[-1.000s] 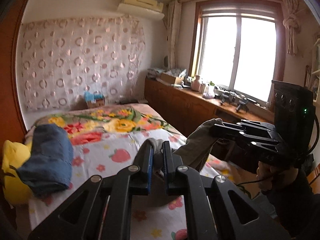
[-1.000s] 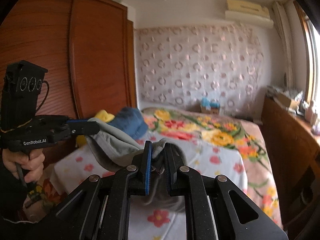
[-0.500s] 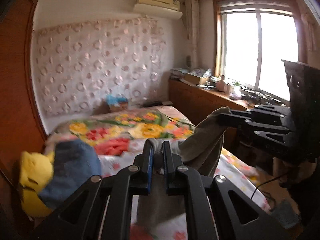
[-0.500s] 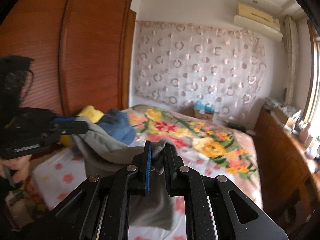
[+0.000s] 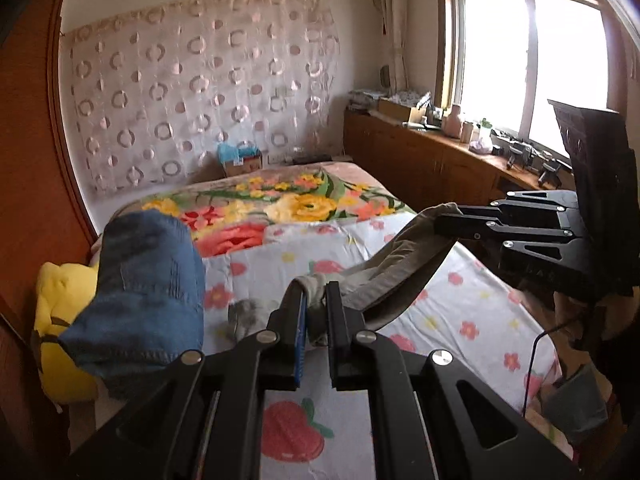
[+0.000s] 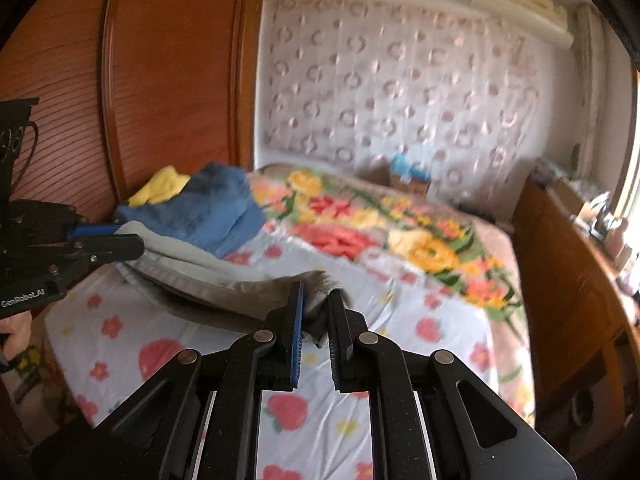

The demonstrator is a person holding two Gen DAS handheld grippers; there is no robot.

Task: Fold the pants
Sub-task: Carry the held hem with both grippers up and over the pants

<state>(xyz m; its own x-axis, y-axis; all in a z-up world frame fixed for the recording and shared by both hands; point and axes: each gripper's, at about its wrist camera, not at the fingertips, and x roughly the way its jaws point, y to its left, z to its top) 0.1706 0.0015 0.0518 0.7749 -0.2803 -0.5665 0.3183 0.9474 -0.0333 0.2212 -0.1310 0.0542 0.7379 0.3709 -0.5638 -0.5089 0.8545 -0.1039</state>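
Note:
Grey-khaki pants (image 5: 396,268) stretch in the air between my two grippers above the bed. My left gripper (image 5: 316,300) is shut on one end of the pants. My right gripper (image 6: 318,304) is shut on the other end (image 6: 224,280). In the left wrist view the right gripper (image 5: 444,220) shows at the right, holding the cloth. In the right wrist view the left gripper (image 6: 132,240) shows at the left, clamped on the cloth. The pants hang low, close to the flowered sheet (image 5: 460,300).
Folded blue jeans (image 5: 148,280) lie on a yellow pillow (image 5: 56,320) at the bed's left side. A wooden wardrobe (image 6: 160,80) stands to the left. A wooden cabinet (image 5: 420,160) with small items runs under the window on the right.
Both grippers have come down toward the bed with the pants, and the cloth now stretches lower and flatter between them.

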